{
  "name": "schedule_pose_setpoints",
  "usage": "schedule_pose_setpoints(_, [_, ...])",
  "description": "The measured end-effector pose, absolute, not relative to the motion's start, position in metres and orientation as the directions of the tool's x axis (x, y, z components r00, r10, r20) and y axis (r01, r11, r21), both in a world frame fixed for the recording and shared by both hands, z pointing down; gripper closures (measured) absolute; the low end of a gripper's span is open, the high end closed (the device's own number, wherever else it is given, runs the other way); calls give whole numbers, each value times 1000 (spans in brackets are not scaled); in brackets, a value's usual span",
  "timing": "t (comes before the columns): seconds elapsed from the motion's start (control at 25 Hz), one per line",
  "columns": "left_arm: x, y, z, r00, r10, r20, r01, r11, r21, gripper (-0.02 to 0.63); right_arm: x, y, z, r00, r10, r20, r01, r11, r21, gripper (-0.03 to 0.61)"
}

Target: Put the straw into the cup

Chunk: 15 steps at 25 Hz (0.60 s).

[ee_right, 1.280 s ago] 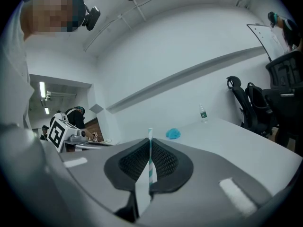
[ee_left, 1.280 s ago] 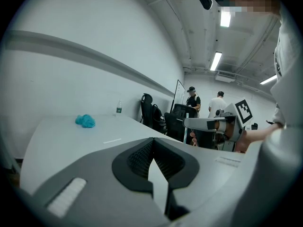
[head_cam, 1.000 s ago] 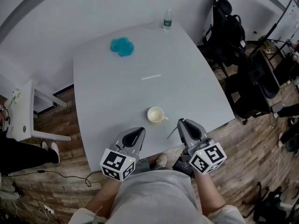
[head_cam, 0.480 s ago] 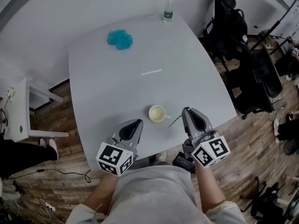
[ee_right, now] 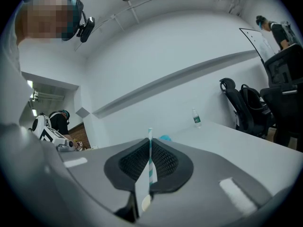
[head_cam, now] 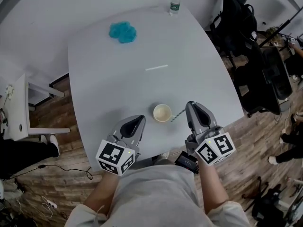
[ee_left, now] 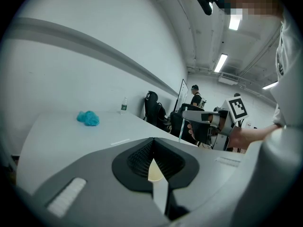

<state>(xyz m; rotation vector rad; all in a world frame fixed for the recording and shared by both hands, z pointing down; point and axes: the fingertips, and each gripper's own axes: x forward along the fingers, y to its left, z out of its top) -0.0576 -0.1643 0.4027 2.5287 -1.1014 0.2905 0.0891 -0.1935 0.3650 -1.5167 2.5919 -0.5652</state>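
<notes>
Right gripper (head_cam: 190,109) was clamped on the straw (ee_right: 150,143); its own view showed the teal-striped straw pinched upright between both jaws, sticking up past the tips. Left gripper (head_cam: 138,122) was closed at the tips with nothing held, and a sliver of the cup (head_cam: 162,112) showed through the gap lower down between its jaws.

The cup stood upright on the table (head_cam: 109,89) near the front edge, between the two grippers. From the head view the straw slanted down-left from the right gripper, its free end just beside the cup's right rim and not inside. Contact with the rim could not be told.

Against half a second before, the right gripper had shifted up and left toward the cup, so the straw's free end sat closer to the rim than it had. The left gripper kept roughly the same spot. The cup had not moved on the table.

Farther back, a white strip (head_cam: 156,67) lay mid-table, a blue cloth (head_cam: 122,31) sat near the far left and a bottle (head_cam: 175,3) stood at the far edge, all unchanged.
</notes>
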Motion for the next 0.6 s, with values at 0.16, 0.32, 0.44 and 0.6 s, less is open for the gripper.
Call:
schedule_pose_setpoints(0.16, [-59, -169, 405, 668, -666, 332, -743, -622, 246, 595, 89, -200, 371, -504, -856, 117, -823, 435, -365, 561])
schedule_pose_setpoints(0.32, [-61, -173, 410, 662, -666, 344, -748, -618, 242, 595, 90, -206, 375, -494, -861, 117, -823, 420, -383, 560])
schedule_pose_setpoints(0.44, [-62, -174, 414, 663, -661, 353, -747, -617, 248, 595, 90, -212, 379, -492, -862, 119, -821, 414, -394, 560])
schedule_pose_setpoints(0.6, [-63, -177, 420, 664, -654, 363, -746, -616, 254, 595, 89, -220, 386, -492, -861, 131, -818, 406, -407, 560])
